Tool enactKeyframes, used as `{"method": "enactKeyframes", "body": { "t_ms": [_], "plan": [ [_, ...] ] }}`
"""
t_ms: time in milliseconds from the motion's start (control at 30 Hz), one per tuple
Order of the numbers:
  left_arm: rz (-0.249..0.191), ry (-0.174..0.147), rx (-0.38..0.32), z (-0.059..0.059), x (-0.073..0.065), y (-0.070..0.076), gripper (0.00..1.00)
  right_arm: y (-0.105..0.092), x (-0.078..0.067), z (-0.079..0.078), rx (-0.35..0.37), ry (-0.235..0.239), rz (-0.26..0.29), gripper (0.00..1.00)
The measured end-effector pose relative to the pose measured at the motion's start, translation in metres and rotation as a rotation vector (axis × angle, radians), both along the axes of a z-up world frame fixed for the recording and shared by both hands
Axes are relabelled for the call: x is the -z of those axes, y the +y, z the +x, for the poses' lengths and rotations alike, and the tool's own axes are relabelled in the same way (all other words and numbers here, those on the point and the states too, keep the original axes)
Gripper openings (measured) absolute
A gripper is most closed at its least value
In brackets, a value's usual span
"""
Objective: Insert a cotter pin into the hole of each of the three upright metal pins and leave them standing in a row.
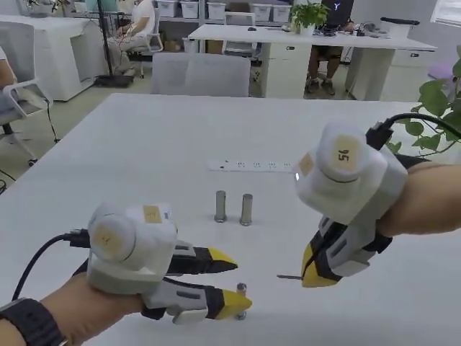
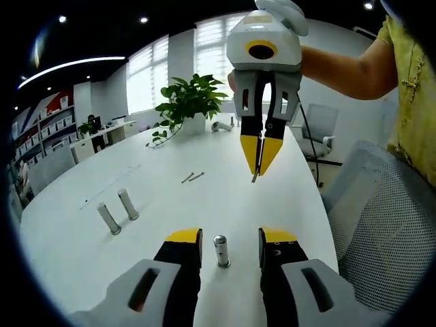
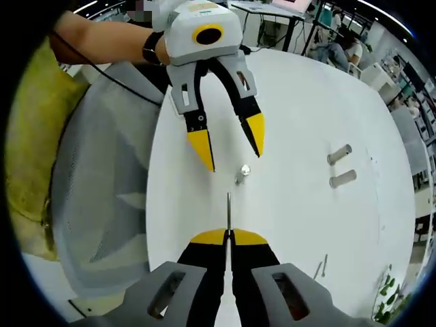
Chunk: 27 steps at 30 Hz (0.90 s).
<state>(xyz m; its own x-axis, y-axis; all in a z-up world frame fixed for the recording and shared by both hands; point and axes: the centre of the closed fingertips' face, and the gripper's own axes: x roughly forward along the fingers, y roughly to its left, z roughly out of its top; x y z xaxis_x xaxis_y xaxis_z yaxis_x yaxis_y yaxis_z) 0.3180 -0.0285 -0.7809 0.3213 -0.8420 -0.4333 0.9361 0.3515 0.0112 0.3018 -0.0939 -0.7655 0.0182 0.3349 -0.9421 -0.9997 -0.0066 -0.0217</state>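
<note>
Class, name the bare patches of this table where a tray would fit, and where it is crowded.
Free: the table stretch left of the two upright pins and power strip, and beyond the strip. Crowded: the near edge, where the left gripper brackets the third pin and the right gripper holds a cotter pin.

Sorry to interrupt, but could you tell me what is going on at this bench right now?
A person works two handheld tongs at a white table. The left tongs are open, straddling one upright metal pin without touching it. The right tongs are shut on a cotter pin, pointed toward that pin but short of it. Two more metal pins stand side by side farther back, and spare cotter pins lie nearby.
</note>
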Motion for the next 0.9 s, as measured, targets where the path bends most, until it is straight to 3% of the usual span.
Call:
{"method": "enactKeyframes", "body": {
  "t_ms": [300,633,900],
  "plan": [
    [0.028,0.03,0.015,0.011,0.027,0.005,0.27,0.003,0.015,0.003,0.066,0.011,-0.011,0.02],
    [0.027,0.031,0.068,0.014,0.037,-0.002,0.21,0.009,0.031,0.003,0.147,0.027,-0.011,0.02],
    [0.029,0.028,0.1,0.015,0.043,-0.004,0.15,0.014,0.045,0.008,0.272,0.048,-0.005,0.02]
  ]
}}
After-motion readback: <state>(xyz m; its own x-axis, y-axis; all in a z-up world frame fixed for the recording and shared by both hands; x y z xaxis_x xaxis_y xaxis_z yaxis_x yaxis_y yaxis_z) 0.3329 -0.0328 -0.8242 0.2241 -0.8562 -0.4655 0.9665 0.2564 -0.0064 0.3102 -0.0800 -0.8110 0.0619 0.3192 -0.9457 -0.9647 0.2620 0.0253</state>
